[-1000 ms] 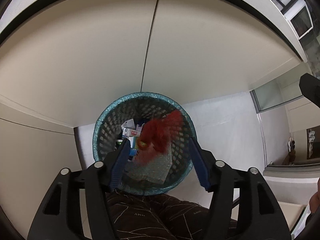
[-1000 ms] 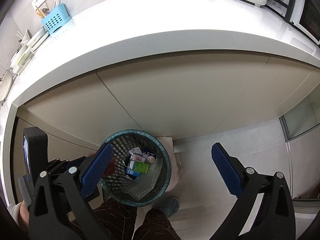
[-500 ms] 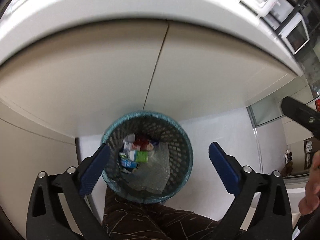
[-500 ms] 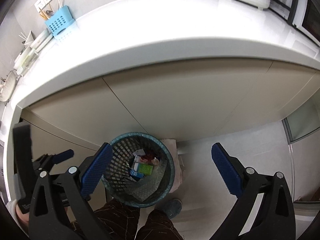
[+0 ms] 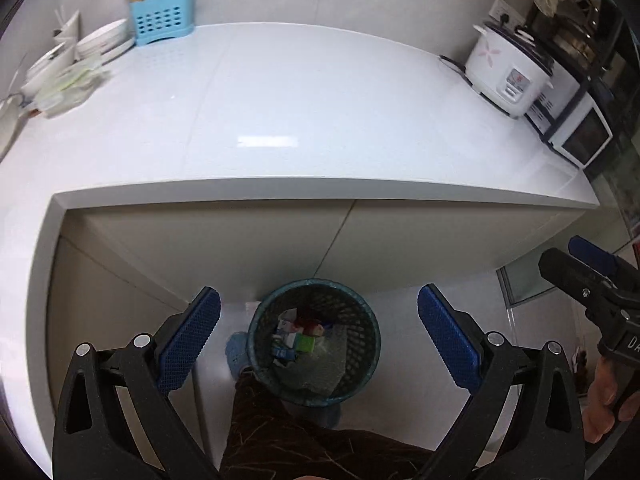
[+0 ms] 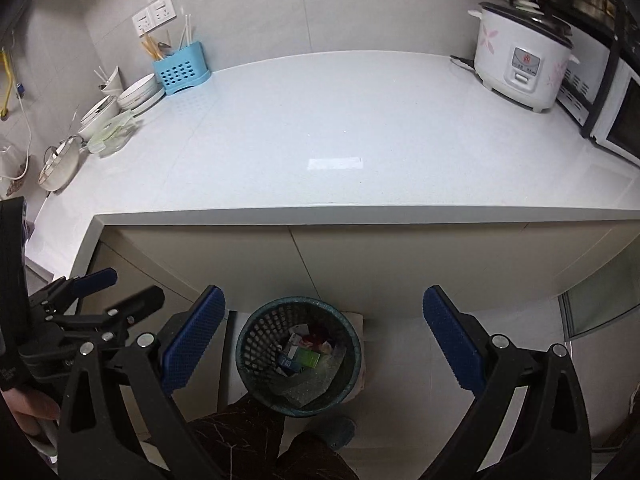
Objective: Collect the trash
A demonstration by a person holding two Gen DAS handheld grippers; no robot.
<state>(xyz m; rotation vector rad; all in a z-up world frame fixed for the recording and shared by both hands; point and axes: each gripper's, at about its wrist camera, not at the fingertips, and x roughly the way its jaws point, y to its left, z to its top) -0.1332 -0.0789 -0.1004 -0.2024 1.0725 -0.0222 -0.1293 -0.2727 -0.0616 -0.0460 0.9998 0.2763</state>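
Observation:
A teal mesh waste basket (image 5: 372, 340) stands on the floor below the counter, also in the right wrist view (image 6: 256, 332). Inside lie small cartons, a green box (image 5: 306, 344) and red wrapper, on bubble wrap (image 6: 308, 384). My left gripper (image 5: 318, 336) is open and empty, high above the basket. My right gripper (image 6: 322, 340) is open and empty, also high above it. The right gripper shows at the right edge of the left wrist view (image 5: 592, 276); the left gripper shows at the left of the right wrist view (image 6: 96, 300).
A white countertop (image 6: 340, 128) spans both views. On it stand a rice cooker (image 6: 520, 64), a microwave (image 6: 624, 112), a blue utensil holder (image 6: 180, 70) and stacked dishes (image 6: 120, 100). Cabinet doors (image 5: 240, 248) lie below. My legs are by the basket.
The red wrapper left my left gripper and lies in the basket. The left jaws opened wide. Both grippers rose, so the countertop now fills the views.

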